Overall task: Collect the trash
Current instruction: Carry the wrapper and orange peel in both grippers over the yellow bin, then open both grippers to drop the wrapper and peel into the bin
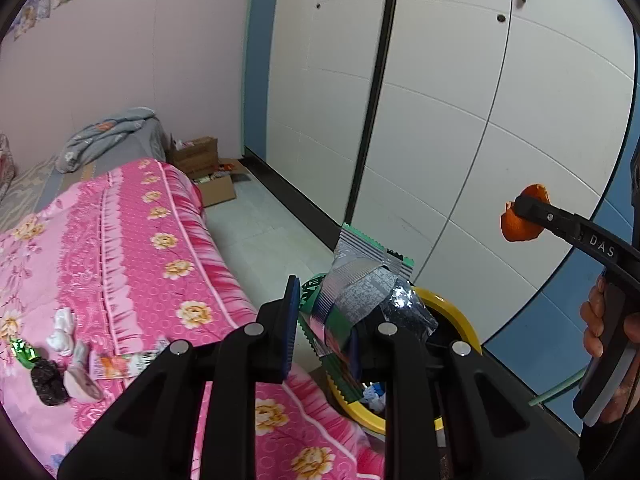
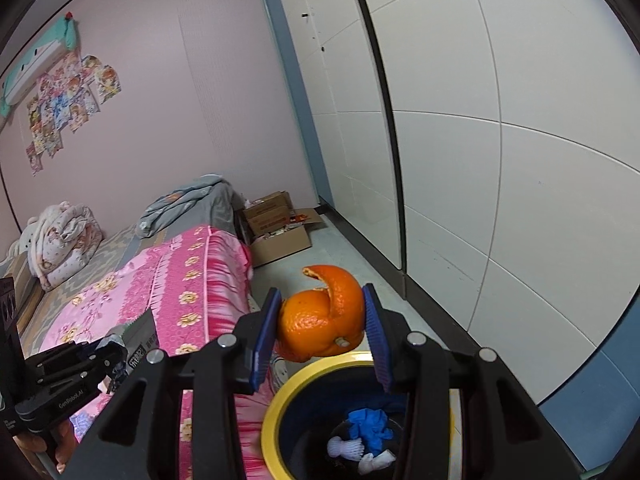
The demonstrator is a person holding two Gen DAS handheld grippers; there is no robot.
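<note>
My left gripper [image 1: 324,320] is shut on a crumpled silver and green snack wrapper [image 1: 360,280], held above a yellow-rimmed bin [image 1: 460,312] beside the bed. Off to the right, my right gripper [image 1: 524,210] pinches an orange peel [image 1: 518,230], with a person's hand [image 1: 600,320] on its handle. In the right wrist view the blue pads of the right gripper [image 2: 320,294] press both sides of the orange peel [image 2: 316,324], just over the bin's rim [image 2: 276,404]. The bin holds a blue glove [image 2: 368,428] and white tissue [image 2: 344,448]. The left gripper [image 2: 108,360] shows at lower left with the wrapper [image 2: 138,340].
More litter lies on the pink floral bedspread [image 1: 160,240]: white tissue [image 1: 62,330], a green foil scrap [image 1: 24,354], a dark lump [image 1: 48,384], an orange-white packet [image 1: 120,364]. Open cardboard boxes [image 1: 212,184] stand at the bed's far end. White wardrobe doors [image 1: 440,120] line the right.
</note>
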